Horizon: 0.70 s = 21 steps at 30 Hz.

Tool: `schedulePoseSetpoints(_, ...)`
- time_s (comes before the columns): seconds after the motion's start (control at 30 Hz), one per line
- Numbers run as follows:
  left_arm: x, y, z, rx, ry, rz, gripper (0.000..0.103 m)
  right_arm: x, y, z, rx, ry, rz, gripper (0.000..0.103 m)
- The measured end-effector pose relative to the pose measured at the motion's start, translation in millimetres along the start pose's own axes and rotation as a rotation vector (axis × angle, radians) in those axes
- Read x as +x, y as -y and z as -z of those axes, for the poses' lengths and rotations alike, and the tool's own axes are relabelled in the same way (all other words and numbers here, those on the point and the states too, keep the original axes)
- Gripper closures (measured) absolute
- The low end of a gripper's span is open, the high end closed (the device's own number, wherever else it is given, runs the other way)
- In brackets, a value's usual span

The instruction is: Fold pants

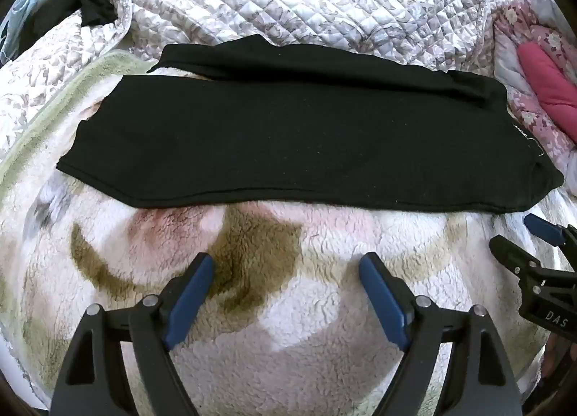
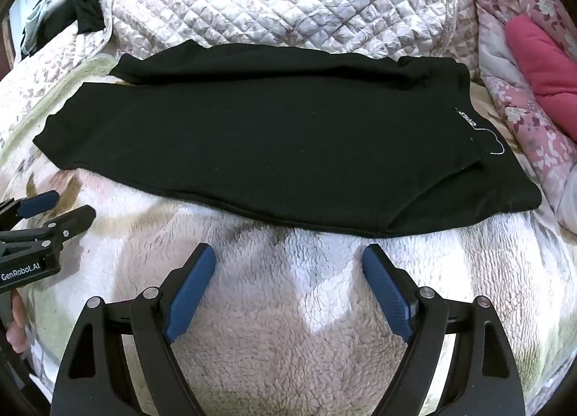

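The left gripper (image 1: 286, 264) hangs tilted down over a fleecy blanket (image 1: 288, 325), its blue pads spread wide with nothing between them but the pile below. The right gripper (image 2: 288, 257) is held the same way, jaws fully apart and empty, also above the blanket. In the left wrist view the right gripper pokes in at about 3 o'clock; in the right wrist view the left one shows at 9 o'clock, so the two sit side by side and apart.

Just beyond both sets of fingertips, toward 12 o'clock, lie the black pants (image 1: 288, 141), stretched sideways across the blanket. They lie flat, one leg on top of the other, with the lower leg's edge peeking out along the far side. The near hem runs close to the grippers without touching them. The waistband end points to 3 o'clock, where a small label (image 2: 463, 120) with white lettering shows, with a bit of white thread near it.

Past the pants, at 12 o'clock, is a quilted floral bedspread (image 1: 306, 1). At 2 o'clock lies pink flowered bedding (image 2: 533, 91).
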<state>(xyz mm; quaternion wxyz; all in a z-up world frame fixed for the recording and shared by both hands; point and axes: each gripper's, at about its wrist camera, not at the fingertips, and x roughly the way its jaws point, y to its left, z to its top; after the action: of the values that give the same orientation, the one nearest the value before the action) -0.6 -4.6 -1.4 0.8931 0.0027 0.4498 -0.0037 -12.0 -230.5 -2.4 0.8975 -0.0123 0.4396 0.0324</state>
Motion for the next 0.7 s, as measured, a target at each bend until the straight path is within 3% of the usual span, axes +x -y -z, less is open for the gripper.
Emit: schedulePoseSetpoints(0.7,-0.3,1.9,1.4,0.005,-0.001,0.004,0.017,0.7,-0.3,-0.3,-0.001,0.001,0.002,0.019)
